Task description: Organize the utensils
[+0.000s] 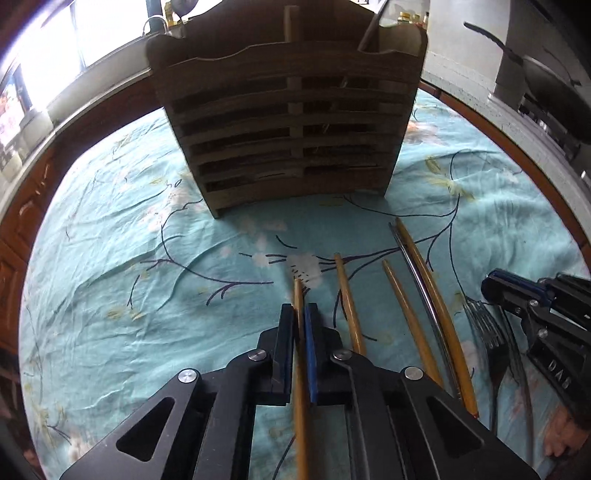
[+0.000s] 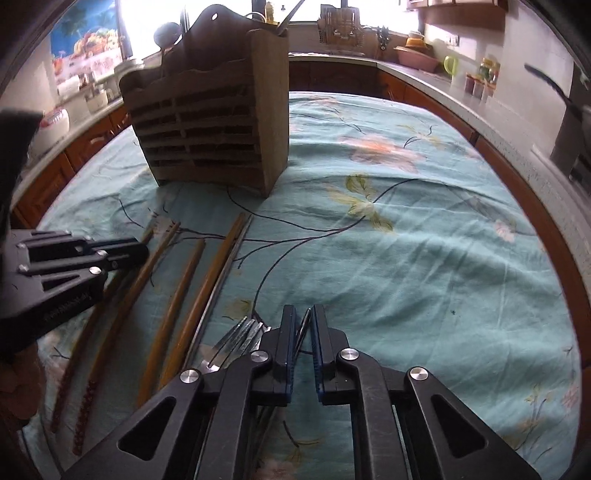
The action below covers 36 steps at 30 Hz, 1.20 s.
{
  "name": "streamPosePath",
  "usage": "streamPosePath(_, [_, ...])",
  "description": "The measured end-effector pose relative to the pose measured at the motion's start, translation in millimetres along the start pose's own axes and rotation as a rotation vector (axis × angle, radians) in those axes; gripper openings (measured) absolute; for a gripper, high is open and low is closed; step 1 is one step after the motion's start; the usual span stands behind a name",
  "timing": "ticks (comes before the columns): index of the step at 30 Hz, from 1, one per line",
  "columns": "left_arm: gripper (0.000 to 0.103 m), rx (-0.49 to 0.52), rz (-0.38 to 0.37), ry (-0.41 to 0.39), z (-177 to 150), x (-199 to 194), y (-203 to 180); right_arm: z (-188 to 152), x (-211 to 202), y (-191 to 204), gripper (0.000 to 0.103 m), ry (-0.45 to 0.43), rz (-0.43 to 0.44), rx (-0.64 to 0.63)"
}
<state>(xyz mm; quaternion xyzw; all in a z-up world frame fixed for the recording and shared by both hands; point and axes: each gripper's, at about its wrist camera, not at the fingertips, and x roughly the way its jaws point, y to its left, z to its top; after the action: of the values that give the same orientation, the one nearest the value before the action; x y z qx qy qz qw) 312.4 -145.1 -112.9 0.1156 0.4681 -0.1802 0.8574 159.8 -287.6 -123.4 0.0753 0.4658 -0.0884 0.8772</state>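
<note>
A slatted wooden utensil holder [image 1: 288, 122] stands on the teal floral tablecloth [image 1: 129, 240], seen too in the right wrist view [image 2: 214, 122]. My left gripper [image 1: 300, 314] is shut on a wooden chopstick [image 1: 298, 295] lying along its fingers. Three more wooden chopsticks [image 1: 349, 302] and a metal rod [image 1: 417, 273] lie to its right, with forks [image 1: 484, 325] beyond. My right gripper [image 2: 303, 317] is nearly shut around a thin metal utensil [image 2: 305, 325], with forks [image 2: 240, 332] just left of it. The left gripper also shows in the right wrist view [image 2: 140, 251].
The holder has a metal utensil [image 1: 373, 29] and a wooden stick [image 1: 291, 22] standing in it. Kitchen counters [image 2: 461, 107] with jars, bowls and a pan [image 1: 546, 74] ring the table. Chopsticks lie left of the right gripper [image 2: 192, 273].
</note>
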Motion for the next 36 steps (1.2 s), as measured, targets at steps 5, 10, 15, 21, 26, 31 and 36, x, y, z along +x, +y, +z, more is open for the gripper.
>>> streamPosePath(5, [0.004, -0.068, -0.064, -0.038, -7, -20, 17, 5, -6, -17, 0.004, 0.008, 0.117, 0.109])
streamPosePath(10, [0.004, -0.129, -0.121, -0.103, -14, -56, 33, 12, -30, -18, 0.004, -0.037, 0.182, 0.137])
streamPosePath(15, [0.004, -0.164, -0.159, -0.166, -26, -98, 45, 20, -58, -12, 0.003, -0.100, 0.214, 0.134])
streamPosePath(21, [0.004, -0.170, -0.170, -0.220, -41, -140, 52, 29, -90, -5, 0.003, -0.170, 0.228, 0.117])
streamPosePath(26, [0.004, -0.174, -0.175, -0.251, -54, -171, 55, 32, -109, -1, 0.003, -0.213, 0.236, 0.107])
streamPosePath(31, [0.004, -0.174, -0.179, -0.286, -66, -198, 55, 31, -125, 1, 0.003, -0.248, 0.242, 0.099])
streamPosePath(36, [0.004, -0.184, -0.183, -0.322, -74, -216, 57, 30, -143, 2, 0.003, -0.287, 0.241, 0.096])
